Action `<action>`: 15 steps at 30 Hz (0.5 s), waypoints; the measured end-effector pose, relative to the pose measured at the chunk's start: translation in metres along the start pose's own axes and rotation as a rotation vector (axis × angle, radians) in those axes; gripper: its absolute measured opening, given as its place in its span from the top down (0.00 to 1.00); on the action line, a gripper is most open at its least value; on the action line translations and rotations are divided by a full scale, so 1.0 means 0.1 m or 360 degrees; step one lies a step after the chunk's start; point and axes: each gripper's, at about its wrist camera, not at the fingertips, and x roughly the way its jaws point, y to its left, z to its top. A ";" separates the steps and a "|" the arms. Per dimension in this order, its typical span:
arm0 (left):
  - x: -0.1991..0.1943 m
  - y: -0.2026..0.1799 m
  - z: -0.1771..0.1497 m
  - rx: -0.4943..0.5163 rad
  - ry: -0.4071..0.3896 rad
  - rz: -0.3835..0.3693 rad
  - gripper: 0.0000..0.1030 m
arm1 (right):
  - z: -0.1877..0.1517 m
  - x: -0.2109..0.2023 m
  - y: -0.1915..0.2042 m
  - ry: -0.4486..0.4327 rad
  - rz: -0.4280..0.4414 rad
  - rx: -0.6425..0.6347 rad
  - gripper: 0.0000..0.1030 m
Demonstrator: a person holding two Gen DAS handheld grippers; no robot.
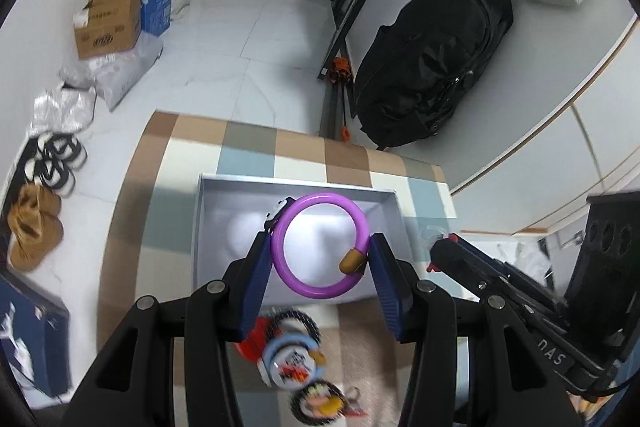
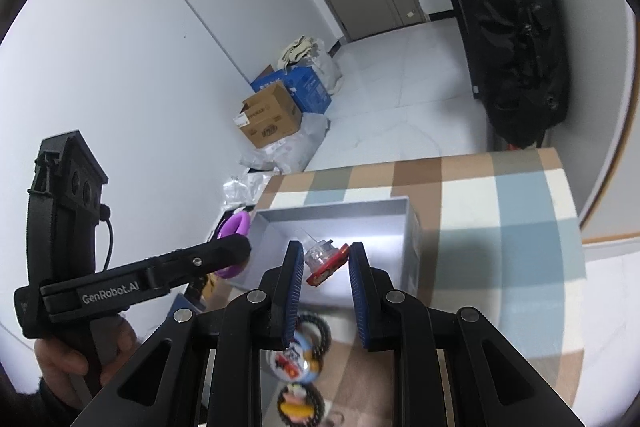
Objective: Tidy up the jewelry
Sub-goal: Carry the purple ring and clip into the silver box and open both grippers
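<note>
My left gripper [image 1: 320, 247] is shut on a purple ring bracelet [image 1: 286, 267] with a brown charm [image 1: 352, 261], held above the open grey box [image 1: 240, 183]. In the right wrist view the bracelet [image 2: 234, 225] shows at the box's left side. My right gripper [image 2: 325, 253] is shut on a red and clear piece [image 2: 326, 261], held over the grey box [image 2: 360, 205]. Several hair ties with charms [image 1: 292, 359] lie on the checked cloth in front of the box; they also show in the right wrist view [image 2: 298, 355].
The checked table [image 1: 260, 147] ends just beyond the box. On the floor are cardboard boxes [image 1: 108, 23], shoes [image 1: 34, 223] and a black bag [image 1: 432, 59]. The right gripper's body [image 1: 520, 299] is close on the right.
</note>
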 end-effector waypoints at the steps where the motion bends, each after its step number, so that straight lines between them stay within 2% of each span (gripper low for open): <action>1: 0.00 0.00 -0.01 0.0010 0.0006 0.0005 0.58 | 0.03 0.05 0.00 0.0013 0.0008 0.0002 0.79; 4: 0.10 0.05 0.02 0.0025 0.0037 0.0003 0.58 | 0.14 0.20 0.02 0.0059 0.0000 -0.0028 0.79; 12: 0.34 0.25 0.11 -0.0059 0.0109 -0.0014 0.58 | 0.30 0.58 -0.06 0.0221 -0.0024 -0.0042 0.79; 15: 0.41 0.25 0.09 -0.0039 0.0133 0.0021 0.58 | 0.29 0.66 -0.08 0.0245 -0.0007 -0.0026 0.79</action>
